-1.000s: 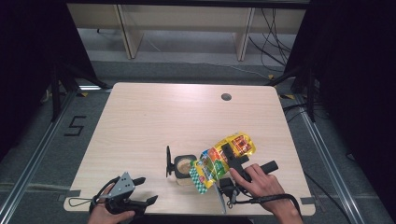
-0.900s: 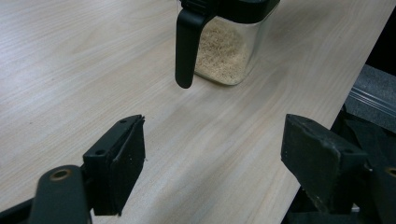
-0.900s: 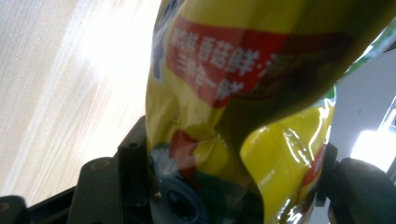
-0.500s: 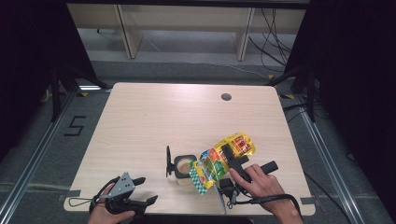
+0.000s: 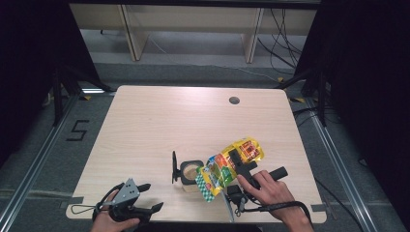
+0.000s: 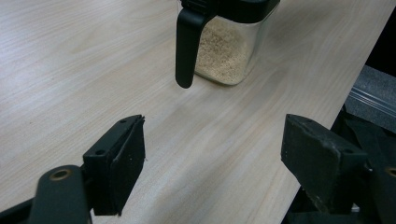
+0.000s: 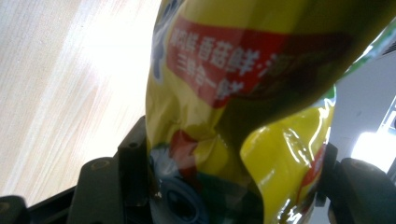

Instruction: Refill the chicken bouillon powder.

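The right gripper has its jaws squeezed on a yellow snack bag, with the crinkly bag bulging up between them. The bag is tipped over a clear jar that sits near the front of the tabletop. The jar has a black lid and a black handle, and it holds some light brown crumbs. The bag's low end hangs just beside the jar's top, maybe touching it.

The left gripper rests near the front left edge of the tabletop. Its jaws stand wide apart with nothing between them, well apart from the jar.

Things could go wrong here. The bag is soft and shiny, so it could slip out of the jaws. If the bag tips too far or misses the jar's mouth, the food could spill on the tabletop. Nothing holds the jar, so a bump from the bag could push it or knock it over.
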Tool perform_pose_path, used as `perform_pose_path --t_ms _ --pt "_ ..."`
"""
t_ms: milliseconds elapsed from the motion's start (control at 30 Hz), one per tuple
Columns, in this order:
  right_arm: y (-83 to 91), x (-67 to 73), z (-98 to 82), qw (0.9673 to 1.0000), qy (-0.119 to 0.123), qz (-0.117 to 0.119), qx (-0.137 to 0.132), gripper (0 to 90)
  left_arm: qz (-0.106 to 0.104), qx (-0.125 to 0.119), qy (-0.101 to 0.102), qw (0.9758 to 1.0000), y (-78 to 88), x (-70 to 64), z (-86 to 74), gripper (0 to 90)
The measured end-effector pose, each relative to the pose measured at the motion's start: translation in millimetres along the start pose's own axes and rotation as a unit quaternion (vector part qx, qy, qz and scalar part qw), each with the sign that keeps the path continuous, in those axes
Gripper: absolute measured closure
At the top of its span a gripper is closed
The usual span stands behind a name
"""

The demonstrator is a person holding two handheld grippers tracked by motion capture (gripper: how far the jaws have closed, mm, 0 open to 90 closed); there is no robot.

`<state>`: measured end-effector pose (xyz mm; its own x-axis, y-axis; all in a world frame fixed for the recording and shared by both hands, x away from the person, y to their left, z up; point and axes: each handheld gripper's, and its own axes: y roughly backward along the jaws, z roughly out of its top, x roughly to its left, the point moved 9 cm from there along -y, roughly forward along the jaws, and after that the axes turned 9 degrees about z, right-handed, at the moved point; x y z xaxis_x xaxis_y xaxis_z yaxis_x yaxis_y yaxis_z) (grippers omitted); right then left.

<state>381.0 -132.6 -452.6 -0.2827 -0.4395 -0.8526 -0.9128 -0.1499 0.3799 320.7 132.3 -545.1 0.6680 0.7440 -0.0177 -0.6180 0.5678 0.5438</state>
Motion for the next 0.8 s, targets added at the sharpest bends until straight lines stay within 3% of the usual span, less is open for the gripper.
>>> perform_pose_path --t_ms 567,633,800 --pt "0.5 0.0 -1.2 1.0 -0.003 0.0 0.002 37.4 0.001 -0.001 0.0 1.0 0.1 0.1 0.2 21.6" --pt "-0.6 -0.8 0.6 0.9999 0.014 -0.002 0.002 37.4 0.0 -0.001 0.0 1.0 0.2 0.0 0.2 21.6" --pt "-1.0 0.3 0.8 0.9999 0.014 0.0 0.003 37.4 0.0 -0.002 -0.011 0.9999 0.1 1.1 0.5 21.6"
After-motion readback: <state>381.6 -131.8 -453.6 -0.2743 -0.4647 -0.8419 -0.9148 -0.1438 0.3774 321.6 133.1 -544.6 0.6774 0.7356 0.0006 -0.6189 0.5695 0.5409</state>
